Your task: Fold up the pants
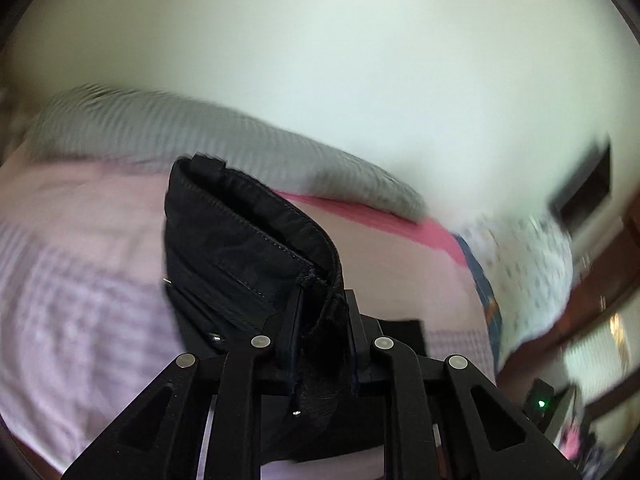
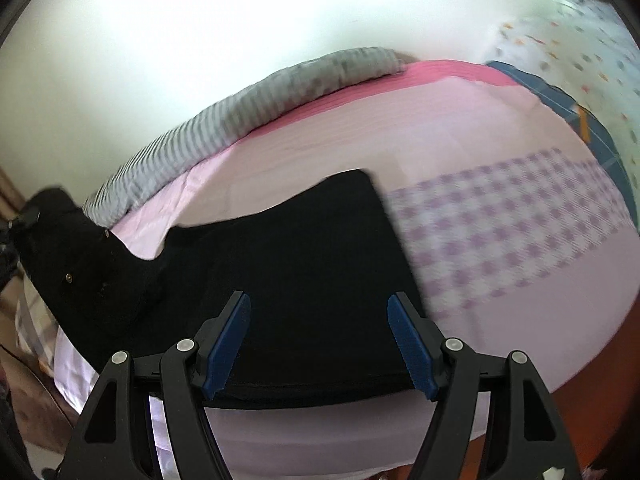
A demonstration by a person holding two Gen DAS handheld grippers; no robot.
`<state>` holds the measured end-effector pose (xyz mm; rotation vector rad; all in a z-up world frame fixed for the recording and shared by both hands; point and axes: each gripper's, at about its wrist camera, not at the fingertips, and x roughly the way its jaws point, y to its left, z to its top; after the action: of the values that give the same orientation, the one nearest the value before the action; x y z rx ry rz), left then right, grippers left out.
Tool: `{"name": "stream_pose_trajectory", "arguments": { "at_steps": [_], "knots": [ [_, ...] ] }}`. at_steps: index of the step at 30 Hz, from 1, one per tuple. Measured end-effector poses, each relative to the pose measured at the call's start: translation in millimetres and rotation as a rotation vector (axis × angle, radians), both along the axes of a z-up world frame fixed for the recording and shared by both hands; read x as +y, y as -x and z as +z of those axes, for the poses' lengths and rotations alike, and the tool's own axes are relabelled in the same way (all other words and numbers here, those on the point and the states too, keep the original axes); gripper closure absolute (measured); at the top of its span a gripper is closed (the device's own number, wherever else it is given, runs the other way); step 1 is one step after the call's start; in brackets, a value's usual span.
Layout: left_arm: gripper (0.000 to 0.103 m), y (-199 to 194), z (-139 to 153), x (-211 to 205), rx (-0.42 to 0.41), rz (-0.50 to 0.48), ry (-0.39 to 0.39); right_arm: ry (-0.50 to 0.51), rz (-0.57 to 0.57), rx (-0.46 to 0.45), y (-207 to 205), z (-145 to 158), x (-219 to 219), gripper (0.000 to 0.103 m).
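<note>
My left claw [image 1: 320, 320] pinches the pants [image 2: 280, 280] waistband; right claw [image 2: 319, 344] gapes empty. Blur suggests the thick hem may slip.

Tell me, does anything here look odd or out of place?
Nothing looks damaged or spilled. The black pants lie on the bed, with the waistband end lifted, pinched in the left gripper. The right gripper hovers above them, jaws open.
</note>
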<state>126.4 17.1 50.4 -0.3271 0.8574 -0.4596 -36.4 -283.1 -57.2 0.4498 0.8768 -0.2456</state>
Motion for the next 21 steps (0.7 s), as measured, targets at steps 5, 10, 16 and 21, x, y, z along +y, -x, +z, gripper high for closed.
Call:
{"name": "stream_pose_trajectory", "arguments": {
  "at_steps": [5, 10, 16, 21],
  "knots": [
    [0.086, 13, -14, -120, 0.012, -0.219, -0.056, -0.031, -0.085, -0.015, 25, -5, -44, 0.034],
    [0.086, 35, -70, -202, 0.085, -0.35, -0.161, -0.069, -0.136, -0.018, 44, -15, -75, 0.034],
    [0.084, 44, -119, -228, 0.12, -0.37, -0.25, -0.198, -0.072, -0.049, 45, -25, -85, 0.034],
    [0.065, 49, -112, -226, 0.149, -0.454, -0.198, -0.399, 0.017, -0.083, 23, -32, -85, 0.034]
  ]
}}
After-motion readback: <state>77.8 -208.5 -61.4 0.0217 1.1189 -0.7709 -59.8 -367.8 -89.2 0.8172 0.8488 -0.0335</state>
